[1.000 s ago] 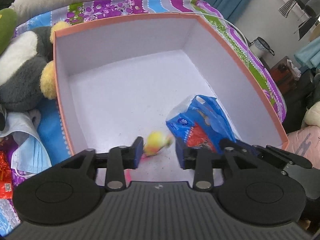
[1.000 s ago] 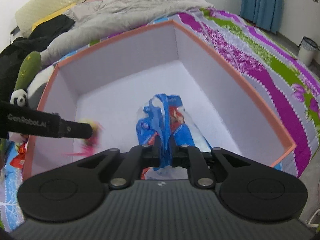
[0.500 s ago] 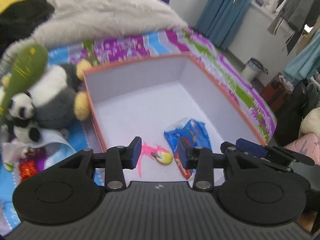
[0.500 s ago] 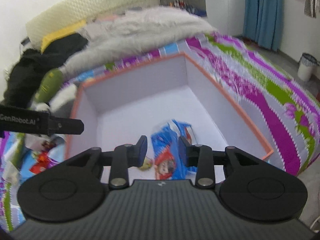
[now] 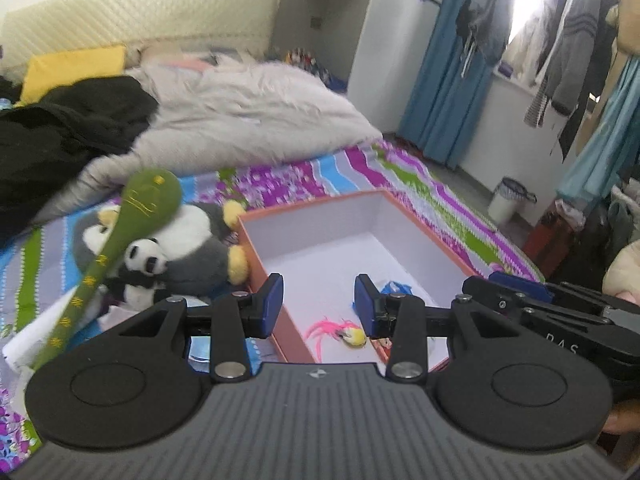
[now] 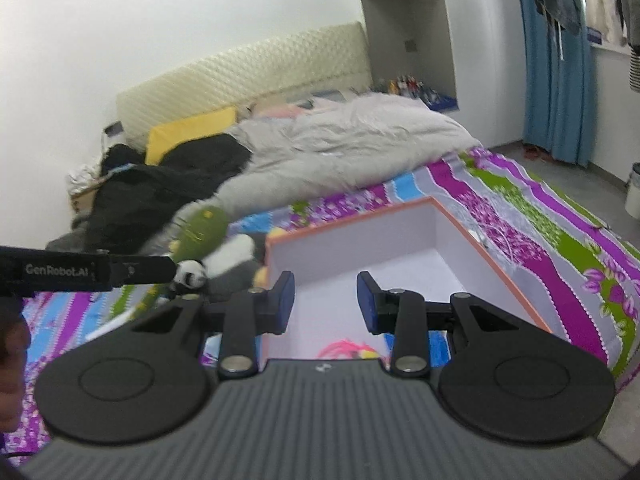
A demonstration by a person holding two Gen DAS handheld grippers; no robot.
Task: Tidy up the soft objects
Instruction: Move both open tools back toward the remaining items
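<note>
Left wrist view
- Left gripper (image 5: 319,300): jaws parted at a middling width, nothing between the blue pads; it hangs above the near edge of the box.
- Box (image 5: 424,236): orange-rimmed, white inside, open on the striped bedspread (image 5: 440,188).
- Yellow toy with pink tassels (image 5: 346,334): lies on the box floor near the front wall.
- Blue packet (image 5: 394,289): on the box floor just right of the yellow toy, mostly hidden behind the right finger.
- Plush pile: a small panda (image 5: 144,258) leans on a large grey-and-white plush (image 5: 196,248), which touches the left outer wall of the box; a green plush club (image 5: 132,216) lies slanted across them.
- Right gripper (image 5: 516,282): enters from the right edge, seen side-on.
- Bedding: grey duvet (image 5: 256,116) and black clothing (image 5: 68,132) farther back.

Right wrist view
- Right gripper (image 6: 325,299): jaws apart and empty, poised above the box (image 6: 500,276).
- Box contents: only the pink tassels (image 6: 344,349) and a strip of the blue packet (image 6: 438,342) show past the gripper body.
- Left gripper (image 6: 168,270): reaches in from the left edge; from here I cannot tell how its jaws stand.
- Plush pile: blurred, just left of the box.
</note>
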